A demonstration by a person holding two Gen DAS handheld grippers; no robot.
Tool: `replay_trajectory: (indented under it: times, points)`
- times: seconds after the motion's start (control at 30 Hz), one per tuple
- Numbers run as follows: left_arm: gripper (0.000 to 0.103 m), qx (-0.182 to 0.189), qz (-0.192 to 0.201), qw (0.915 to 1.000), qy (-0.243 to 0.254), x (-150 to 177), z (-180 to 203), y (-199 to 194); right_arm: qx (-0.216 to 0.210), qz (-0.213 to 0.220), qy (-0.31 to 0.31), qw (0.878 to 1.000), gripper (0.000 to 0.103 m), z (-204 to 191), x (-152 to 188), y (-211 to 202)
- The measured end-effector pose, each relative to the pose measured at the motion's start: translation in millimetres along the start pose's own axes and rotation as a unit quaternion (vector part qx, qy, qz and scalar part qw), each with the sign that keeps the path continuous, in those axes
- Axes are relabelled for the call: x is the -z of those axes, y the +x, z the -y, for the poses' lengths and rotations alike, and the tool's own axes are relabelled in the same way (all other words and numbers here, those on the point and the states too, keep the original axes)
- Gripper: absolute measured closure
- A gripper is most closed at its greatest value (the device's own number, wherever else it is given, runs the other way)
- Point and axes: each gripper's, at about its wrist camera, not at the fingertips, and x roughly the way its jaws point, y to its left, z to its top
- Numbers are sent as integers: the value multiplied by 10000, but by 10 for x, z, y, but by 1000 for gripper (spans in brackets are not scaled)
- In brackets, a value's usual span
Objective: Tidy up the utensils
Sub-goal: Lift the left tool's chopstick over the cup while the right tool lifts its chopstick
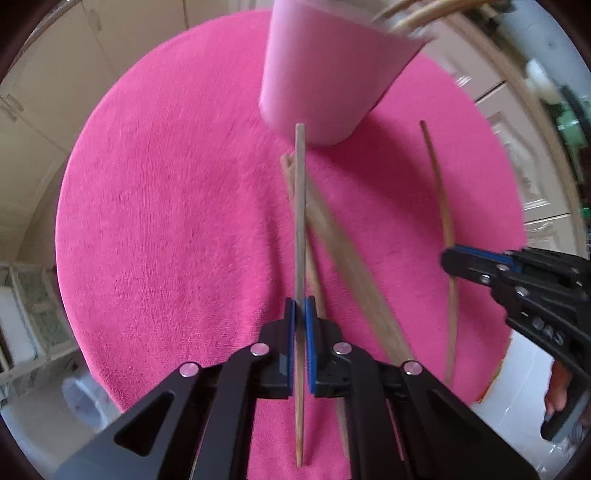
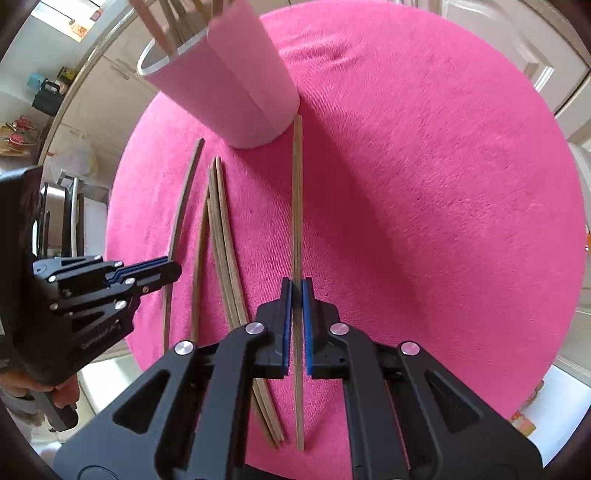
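Both the left gripper (image 1: 300, 306) and right gripper (image 2: 296, 288) pinch thin wooden chopsticks (image 1: 300, 206); loose grips risk slipping short of the tall pink cup (image 2: 236, 92) at upper frame.

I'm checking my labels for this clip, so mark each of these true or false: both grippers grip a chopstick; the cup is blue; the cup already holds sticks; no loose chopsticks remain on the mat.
1. Both grippers grip a chopstick. True: the left gripper and the right gripper are each shut on a chopstick.
2. The cup is blue. False: the cup is pink.
3. The cup already holds sticks. True: wooden sticks rise from it.
4. No loose chopsticks remain on the mat. False: a bundle of loose chopsticks lies on the pink mat.
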Motion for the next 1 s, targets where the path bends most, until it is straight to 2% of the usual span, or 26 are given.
replay_trajectory:
  times: [0.07,0.2,0.33,0.53,0.7,0.9,1.0]
  points:
    - [98,173,292,9994,28,1,12,-161,-36,124,32,9999,97,19,3,-94]
    - [98,292,696,9971,78,6,-20,-366,-120,354,101,9992,97,44,4,-284]
    - [98,453,830,9955,-25,89,-121,-491,-136,516,58,9986,97,15,28,-440]
    - [98,531,1346,9895,-59,141,-165,-694,-204,872,183,9958,97,-41,34,-637]
    - [98,606,2009,9777,-15,137,-275,-1036,-298,1207,144,9921,97,-139,9,-881]
    - [98,743,2581,9632,-64,-62,-280,-1373,-346,1655,35,9856,97,-289,-121,-1237]
    - [98,811,2911,9532,-109,-185,-293,-1554,-372,1805,-26,9829,97,-337,-199,-1400]
